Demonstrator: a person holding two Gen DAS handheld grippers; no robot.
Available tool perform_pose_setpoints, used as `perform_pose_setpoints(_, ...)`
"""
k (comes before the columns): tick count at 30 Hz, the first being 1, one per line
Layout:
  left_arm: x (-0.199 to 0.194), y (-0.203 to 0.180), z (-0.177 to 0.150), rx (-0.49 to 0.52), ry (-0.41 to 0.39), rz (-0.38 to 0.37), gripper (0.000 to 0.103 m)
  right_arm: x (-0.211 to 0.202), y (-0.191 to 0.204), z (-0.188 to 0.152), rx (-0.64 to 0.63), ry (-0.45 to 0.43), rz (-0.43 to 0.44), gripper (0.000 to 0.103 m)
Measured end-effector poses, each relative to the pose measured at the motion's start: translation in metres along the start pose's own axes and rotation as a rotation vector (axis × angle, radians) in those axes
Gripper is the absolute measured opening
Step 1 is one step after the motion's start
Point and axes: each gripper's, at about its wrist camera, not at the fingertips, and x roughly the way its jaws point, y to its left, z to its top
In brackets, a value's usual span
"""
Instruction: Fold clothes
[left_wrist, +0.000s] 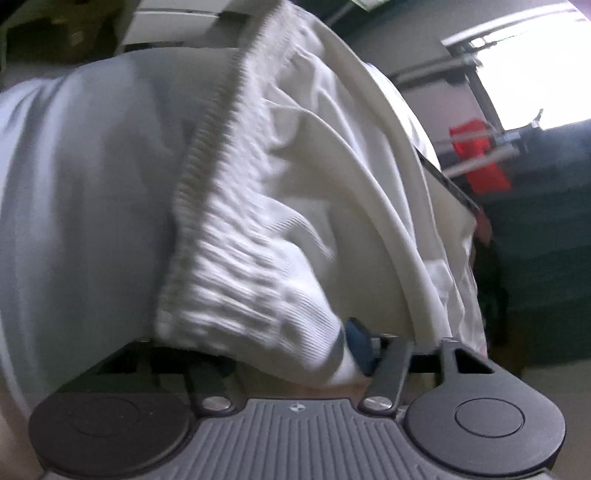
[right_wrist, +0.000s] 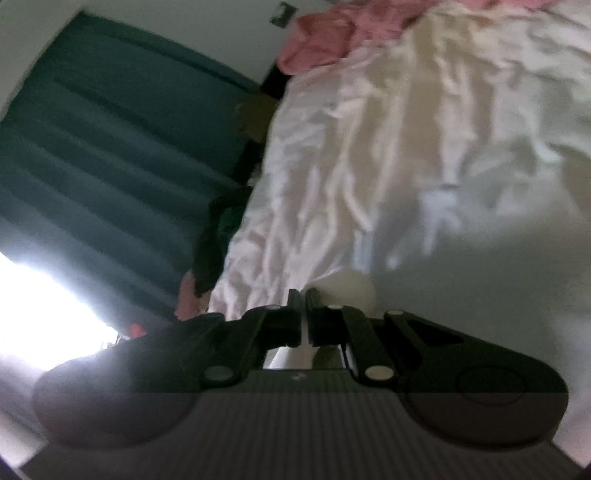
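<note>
The white garment (left_wrist: 280, 206) fills the centre of the left view, its ribbed waistband pinched in the left gripper (left_wrist: 354, 347). The right gripper (right_wrist: 303, 317) is pressed together, seemingly empty, above the bed (right_wrist: 406, 147). One-corner hold risks bunching or slipping.

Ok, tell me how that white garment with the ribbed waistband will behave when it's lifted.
Probably floppy: the white garment already drapes in soft folds over the left gripper. The ribbed waistband looks thicker, so it should bunch and give a firmer hold. Likely light for its size.
</note>
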Motion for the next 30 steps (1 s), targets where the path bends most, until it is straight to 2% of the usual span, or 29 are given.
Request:
perform_pose_setpoints(1, 0.000, 0.002, 0.001, -0.012, -0.008, 0.005, 0.034, 0.000, -0.003, 0.001, 0.011, 0.005, -0.007, 0.005)
perform_pose_setpoints(4, -0.002, 0.009, 0.006, -0.041, -0.031, -0.012, 0.024, -0.002, -0.011, 0.002, 0.034, 0.020, -0.024, 0.005)
perform_pose_setpoints(8, -0.012, 0.003, 0.005, -0.010, -0.087, -0.025, 0.021, 0.000, -0.014, 0.001, 0.031, 0.046, -0.013, 0.008)
perform_pose_setpoints(12, -0.023, 0.000, 0.002, -0.007, -0.132, -0.053, 0.019, -0.006, -0.016, -0.002, 0.017, 0.053, -0.058, 0.012)
perform_pose_setpoints(13, -0.025, 0.000, 0.002, -0.013, -0.136, -0.057, 0.018, -0.006, -0.017, -0.003, 0.031, 0.066, -0.056, 0.020)
perform_pose_setpoints(14, -0.028, 0.001, 0.003, -0.019, -0.141, -0.061, 0.018, -0.004, -0.019, -0.005, 0.049, 0.084, -0.046, 0.034)
perform_pose_setpoints(15, -0.031, 0.002, 0.004, -0.025, -0.149, -0.067, 0.018, -0.003, -0.021, -0.007, 0.068, 0.102, -0.034, 0.041)
perform_pose_setpoints(16, -0.034, 0.003, 0.006, -0.030, -0.156, -0.073, 0.017, -0.001, -0.023, -0.008, 0.087, 0.121, -0.023, 0.054)
perform_pose_setpoints(17, -0.038, 0.004, 0.008, -0.034, -0.167, -0.080, 0.017, 0.001, -0.025, -0.010, 0.107, 0.140, -0.011, 0.058)
perform_pose_setpoints(21, -0.066, 0.011, 0.016, -0.018, -0.219, -0.105, 0.016, 0.013, -0.027, -0.017, 0.110, 0.192, -0.002, 0.057)
perform_pose_setpoints(22, -0.073, 0.010, 0.018, -0.011, -0.222, -0.106, 0.015, 0.016, -0.026, -0.018, 0.103, 0.190, 0.005, 0.054)
perform_pose_setpoints(24, -0.086, 0.009, 0.022, 0.003, -0.229, -0.108, 0.014, 0.028, -0.021, -0.015, 0.081, 0.181, 0.007, 0.036)
perform_pose_setpoints(25, -0.093, 0.009, 0.024, 0.010, -0.233, -0.109, 0.014, 0.032, -0.020, -0.014, 0.069, 0.170, -0.005, 0.020)
perform_pose_setpoints(26, -0.100, 0.008, 0.026, 0.017, -0.236, -0.110, 0.013, 0.036, -0.018, -0.013, 0.057, 0.157, -0.021, 0.011)
perform_pose_setpoints(30, -0.131, 0.007, 0.036, -0.002, -0.247, -0.138, 0.010, 0.034, -0.012, -0.017, 0.057, 0.082, -0.034, 0.008)
